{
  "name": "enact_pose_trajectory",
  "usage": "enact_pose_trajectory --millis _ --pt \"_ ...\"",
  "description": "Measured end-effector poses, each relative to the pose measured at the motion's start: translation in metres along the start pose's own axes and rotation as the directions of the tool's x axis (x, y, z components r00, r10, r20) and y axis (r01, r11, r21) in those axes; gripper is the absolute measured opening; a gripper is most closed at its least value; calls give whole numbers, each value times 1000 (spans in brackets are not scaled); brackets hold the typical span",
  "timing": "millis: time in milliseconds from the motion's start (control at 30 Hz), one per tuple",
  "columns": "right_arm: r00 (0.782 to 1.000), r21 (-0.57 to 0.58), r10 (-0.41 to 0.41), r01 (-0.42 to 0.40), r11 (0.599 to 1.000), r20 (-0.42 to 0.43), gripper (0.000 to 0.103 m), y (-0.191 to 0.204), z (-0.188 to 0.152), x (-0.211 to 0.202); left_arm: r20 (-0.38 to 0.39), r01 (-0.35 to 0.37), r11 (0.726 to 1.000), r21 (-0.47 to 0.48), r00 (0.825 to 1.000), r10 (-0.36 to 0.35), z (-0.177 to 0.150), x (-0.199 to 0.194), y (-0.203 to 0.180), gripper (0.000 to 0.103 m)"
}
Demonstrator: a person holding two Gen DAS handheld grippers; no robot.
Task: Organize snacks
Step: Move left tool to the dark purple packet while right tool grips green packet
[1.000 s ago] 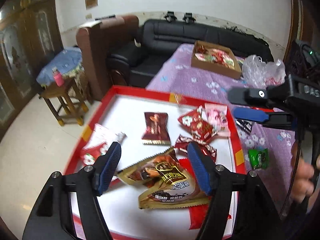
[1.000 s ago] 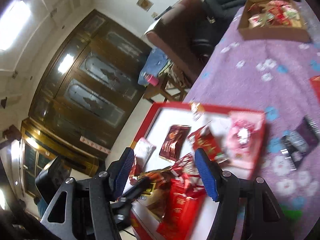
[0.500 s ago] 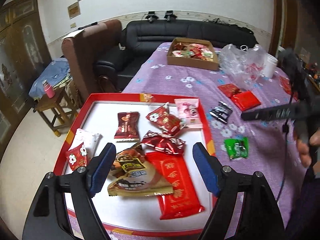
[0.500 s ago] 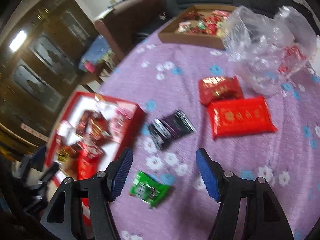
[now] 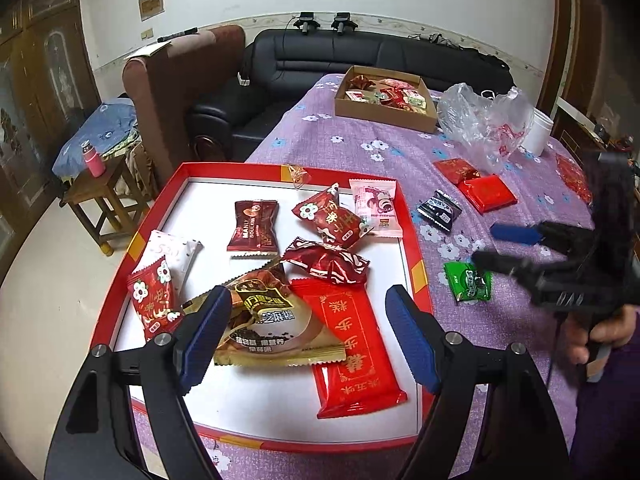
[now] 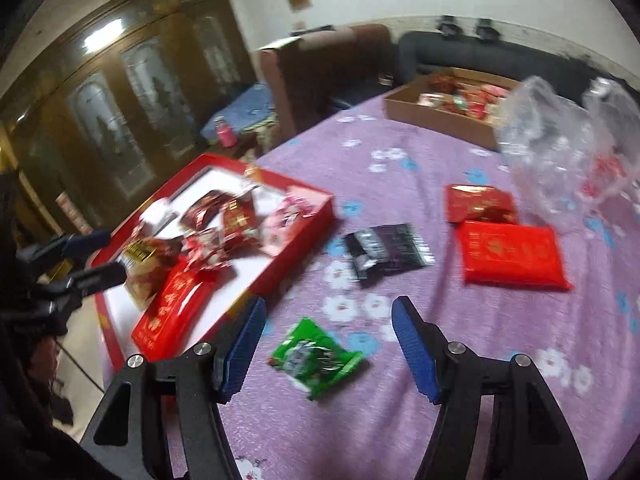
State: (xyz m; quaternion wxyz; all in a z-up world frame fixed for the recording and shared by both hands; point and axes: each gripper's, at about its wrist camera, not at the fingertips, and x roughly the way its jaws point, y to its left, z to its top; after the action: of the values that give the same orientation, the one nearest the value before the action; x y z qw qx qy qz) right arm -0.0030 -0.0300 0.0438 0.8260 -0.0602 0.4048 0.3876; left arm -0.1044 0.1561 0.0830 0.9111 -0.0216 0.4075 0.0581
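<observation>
Right wrist view smears throughout: your tray (image 6: 308,224) snacks run together, print unreadable. Green packet (image 6: 316,356) label too blurred to read (same in the left view, too small). Clear plastic bag (image 6: 560,152) is cut by the right edge; its contents are indistinct. Your hand (image 5: 592,332) is mostly out of frame. Cardboard box (image 5: 384,114) sweets are too small to sort.

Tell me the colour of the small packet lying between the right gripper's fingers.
Green, with a dark printed picture; clearest in the right wrist view.
</observation>
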Motion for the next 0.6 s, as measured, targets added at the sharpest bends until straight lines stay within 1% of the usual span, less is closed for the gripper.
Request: enact_pose_trajectory --millis 133,200,267,333,367,400,433,467,533,600 --pt "998 -56 -19 15 998 -62 68 11 -5 19 -14 9 1000 6 1000 -9 -1 5 -7 80" --pt "994 -79 -46 38 996 -96 68 15 -9 30 -24 17 1000 13 1000 -16 -2 8 -13 80" --pt "991 -104 -66 54 993 -119 68 18 -13 37 -35 22 999 23 999 -21 -3 11 -17 80" --pt "990 -124 -86 72 990 -116 67 20 -14 37 -36 18 999 33 999 -16 -4 10 -20 80" --pt "989 -114 -86 73 991 -116 63 17 -14 36 -38 22 999 33 999 -21 -3 10 -21 80" --pt "989 -103 -91 79 992 -115 55 14 -13 35 -40 25 999 32 999 -24 -3 11 -22 80" --pt "988 -96 -104 93 991 -114 48 11 -12 34 -42 25 999 32 999 -24 -2 11 -23 80" --pt "987 -86 -115 105 991 -115 39 7 -11 35 -43 26 999 36 999 -24 -1 11 -24 80" --pt "986 -64 -113 106 992 -123 38 0 -11 31 -40 30 998 51 999 -28 3 10 -30 80" --pt "983 -36 -134 131 991 -129 37 -11 -11 27 -28 39 996 82 999 -37 10 8 -40 80"
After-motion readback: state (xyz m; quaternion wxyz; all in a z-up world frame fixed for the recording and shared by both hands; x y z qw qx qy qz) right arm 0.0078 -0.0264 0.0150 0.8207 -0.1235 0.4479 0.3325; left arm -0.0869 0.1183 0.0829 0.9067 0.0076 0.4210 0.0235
